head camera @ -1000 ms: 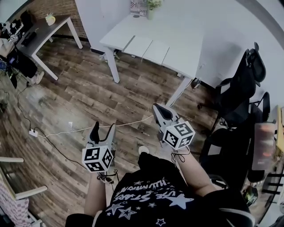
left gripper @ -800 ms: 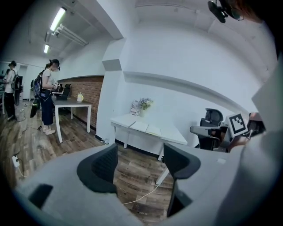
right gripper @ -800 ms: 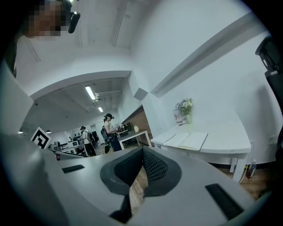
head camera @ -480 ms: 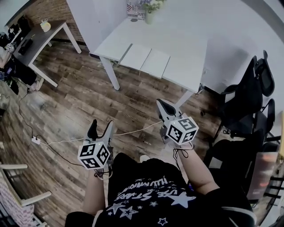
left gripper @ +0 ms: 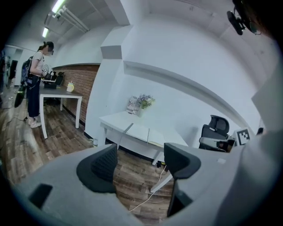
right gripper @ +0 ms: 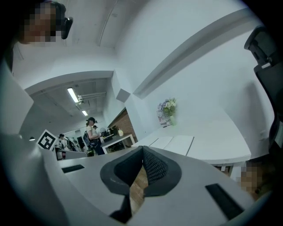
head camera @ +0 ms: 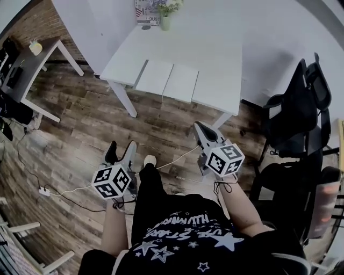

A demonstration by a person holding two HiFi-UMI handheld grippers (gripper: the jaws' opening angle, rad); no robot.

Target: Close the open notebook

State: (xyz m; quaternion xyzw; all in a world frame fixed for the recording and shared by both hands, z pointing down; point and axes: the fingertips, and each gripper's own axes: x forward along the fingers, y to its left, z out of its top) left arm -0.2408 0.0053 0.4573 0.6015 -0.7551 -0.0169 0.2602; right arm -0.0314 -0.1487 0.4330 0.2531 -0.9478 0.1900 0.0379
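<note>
The open notebook [head camera: 166, 80] lies flat on the white table [head camera: 215, 59], its two pale pages spread near the table's front edge. It also shows in the left gripper view, notebook [left gripper: 142, 132], and in the right gripper view, notebook [right gripper: 174, 143]. My left gripper [head camera: 121, 148] hangs over the wooden floor well short of the table, jaws wide apart with nothing between them [left gripper: 139, 161]. My right gripper [head camera: 200, 128] is just short of the table's front right leg, jaws closed together on nothing [right gripper: 142, 154].
A vase of flowers [head camera: 164, 16] stands at the table's far edge. Black office chairs [head camera: 298, 102] sit to the right. A grey desk [head camera: 32, 59] is at the far left, with a person [left gripper: 36, 84] standing by it. A white cable [head camera: 172, 158] runs across the floor.
The view has advanced toward the white table, which now lies closer and lower in the head view. Both grippers have travelled forward with it, the right one nearing the table leg.
</note>
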